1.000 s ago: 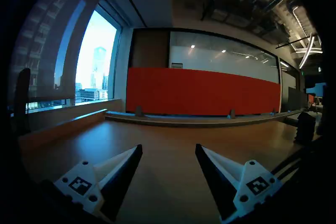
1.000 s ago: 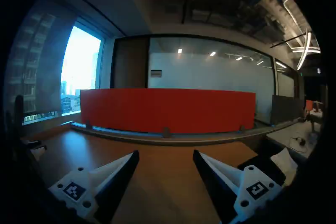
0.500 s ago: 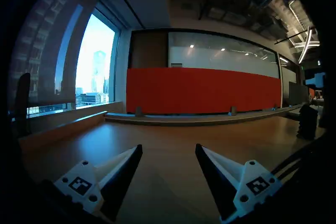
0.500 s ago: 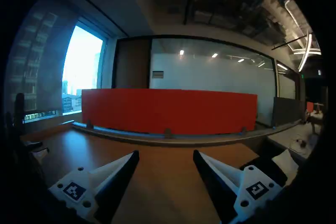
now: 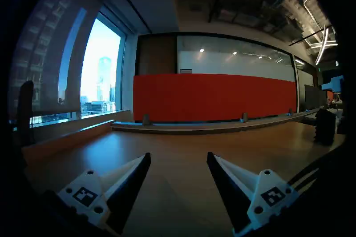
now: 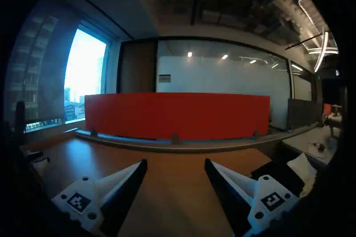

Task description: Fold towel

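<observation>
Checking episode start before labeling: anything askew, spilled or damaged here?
Nothing stands out. The left gripper and right gripper are open and empty above the wooden desk. The red divider stands upright. A dark-and-white bundle far right in the right gripper view is too unclear to identify.

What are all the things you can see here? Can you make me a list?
table: one, brown wood, below and ahead of both grippers
panel: one, red, standing along the table's far edge
window: one, bright, on the left, with tall buildings outside
glass wall: one, pale, behind the panel
ceiling light: one strip, white, upper right
dark thing: one, black, far right on the table, too dim to name
white thing: one, lower right in the right gripper view, beside a black shape, unclear what
left gripper: one, white and black fingers, open, over the table
right gripper: one, white and black fingers, open, over the table
</observation>
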